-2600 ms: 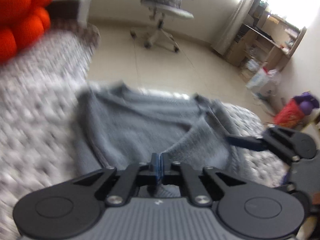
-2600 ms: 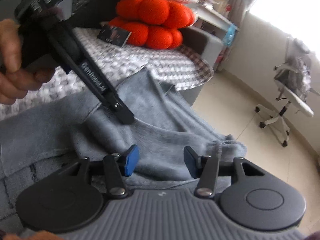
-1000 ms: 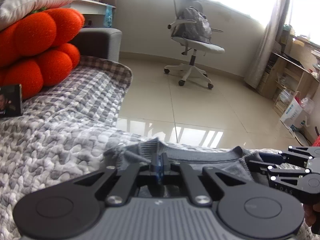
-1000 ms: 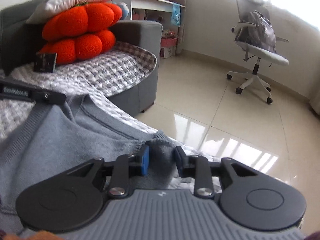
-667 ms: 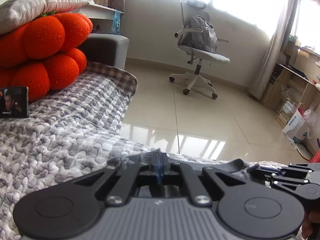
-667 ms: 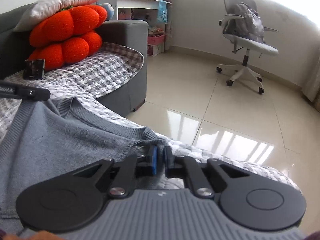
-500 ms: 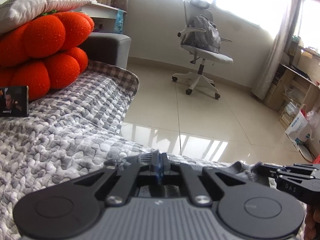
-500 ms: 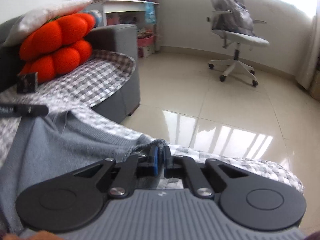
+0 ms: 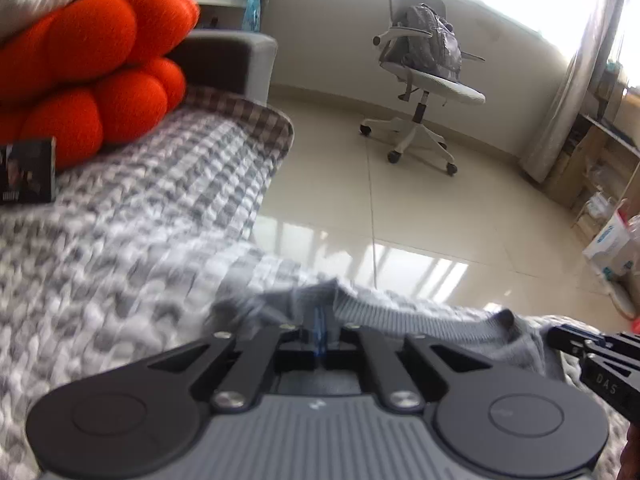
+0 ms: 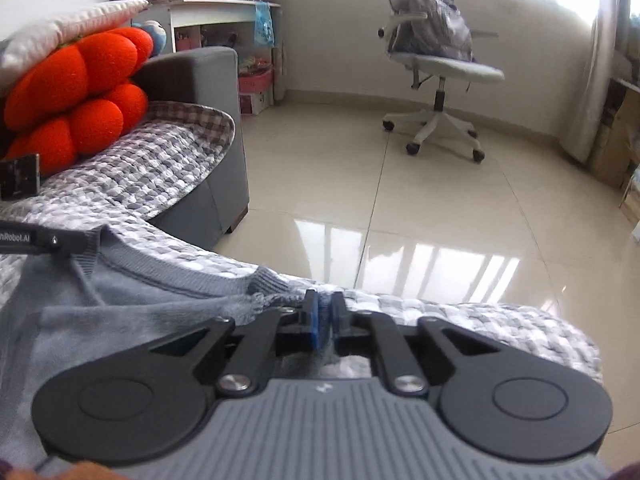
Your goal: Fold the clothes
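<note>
A grey knit sweater [image 10: 120, 304] lies on the grey-and-white quilted cover [image 9: 120, 248] of a sofa, its ribbed edge [image 9: 420, 316] stretched between my two grippers near the cover's front edge. My left gripper [image 9: 319, 326] is shut on one corner of that edge. My right gripper [image 10: 323, 318] is shut on the other corner. The left gripper's finger shows in the right wrist view [image 10: 36, 237], and the right gripper shows in the left wrist view [image 9: 600, 360].
An orange bobbled cushion [image 9: 92, 80] and a small dark picture card [image 9: 26, 170] sit at the back left on the sofa. Beyond the sofa edge is shiny tiled floor [image 10: 420, 216] with a white office chair [image 10: 436, 60]. Shelves and bags [image 9: 600, 200] stand at the right.
Both grippers have kept their grip and moved with the sweater edge; the left wrist view is now blurred with motion. Earlier, the right gripper closed on the sweater corner.
</note>
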### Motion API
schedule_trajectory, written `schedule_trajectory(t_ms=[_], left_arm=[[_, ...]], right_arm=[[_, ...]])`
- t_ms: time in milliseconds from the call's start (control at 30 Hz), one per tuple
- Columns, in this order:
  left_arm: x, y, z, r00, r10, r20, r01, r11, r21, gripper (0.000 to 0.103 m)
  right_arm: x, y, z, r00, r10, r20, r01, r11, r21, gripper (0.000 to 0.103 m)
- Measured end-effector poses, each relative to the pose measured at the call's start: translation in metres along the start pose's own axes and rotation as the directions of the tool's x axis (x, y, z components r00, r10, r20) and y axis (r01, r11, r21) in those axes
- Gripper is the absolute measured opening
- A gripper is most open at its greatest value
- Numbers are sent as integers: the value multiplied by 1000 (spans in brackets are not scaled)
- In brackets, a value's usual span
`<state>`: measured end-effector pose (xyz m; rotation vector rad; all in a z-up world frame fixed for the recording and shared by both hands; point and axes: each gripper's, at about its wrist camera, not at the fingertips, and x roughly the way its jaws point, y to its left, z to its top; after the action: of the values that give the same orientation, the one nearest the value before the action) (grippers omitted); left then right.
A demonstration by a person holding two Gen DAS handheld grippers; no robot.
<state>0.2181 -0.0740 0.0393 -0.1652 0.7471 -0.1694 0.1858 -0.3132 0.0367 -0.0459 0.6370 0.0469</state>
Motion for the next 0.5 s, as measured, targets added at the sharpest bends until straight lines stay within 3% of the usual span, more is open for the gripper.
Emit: schedule_trajectory(t_ms=[67, 100, 133, 200, 233, 367, 500], left_arm=[[-11, 15, -5, 1000, -15, -27, 14, 999, -44, 8], [-17, 21, -8, 999, -27, -36, 25, 998, -59, 13], [-23, 23, -11, 998, -46, -39, 44, 997, -63, 22], [-36, 28, -16, 995, -84, -44, 81, 994, -71, 38], [-42, 30, -19, 994, -103, -47, 99, 992, -75, 45], [-56, 26, -30, 988, -143, -60, 141, 989, -38, 53], [-53, 12, -45, 985, -138, -105, 140, 990, 13, 53]], right_arm=[[-20, 2, -5, 1000, 21, 2, -21, 1000, -5, 15], [-31, 2, -10, 999, 40, -3, -40, 999, 3, 23], [-46, 3, -16, 998, 66, -7, -66, 998, 8, 39], [-78, 9, -32, 991, 130, -7, -130, 991, 5, 48], [-96, 13, -41, 984, 176, -3, -176, 984, -8, 49], [-176, 35, -90, 948, 319, 24, -317, 947, -46, 49], [-241, 75, -149, 932, 362, 30, -357, 927, -115, 50]])
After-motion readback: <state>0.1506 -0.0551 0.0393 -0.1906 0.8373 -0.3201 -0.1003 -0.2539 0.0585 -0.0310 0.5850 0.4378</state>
